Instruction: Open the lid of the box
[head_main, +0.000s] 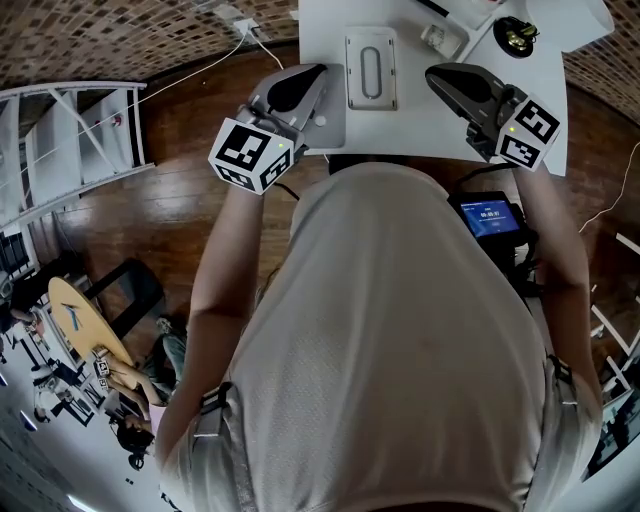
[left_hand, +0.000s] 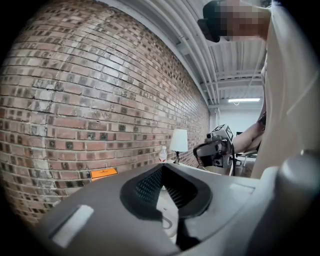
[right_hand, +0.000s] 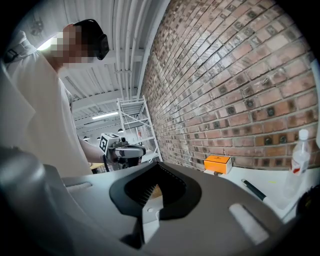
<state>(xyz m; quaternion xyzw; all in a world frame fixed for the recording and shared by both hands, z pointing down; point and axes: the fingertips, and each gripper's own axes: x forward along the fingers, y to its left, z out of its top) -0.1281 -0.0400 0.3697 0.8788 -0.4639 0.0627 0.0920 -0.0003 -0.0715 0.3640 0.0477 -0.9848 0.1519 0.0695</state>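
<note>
Over the white desk (head_main: 320, 30), left gripper (head_main: 312, 76) and right gripper (head_main: 440, 75) flank the pale grey rectangular box (head_main: 371, 68), fingers pressed together.

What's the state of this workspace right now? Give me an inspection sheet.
Surface: white table.
Job's things: box, lid closed, lying between the two grippers.
Clutter: black round object; orange box; bottle; lamp.
Grippers: left gripper and right gripper both shut, empty, clear of the box.
Cables: white cable beside the table.
Surroundings: brick wall; metal shelf.
</note>
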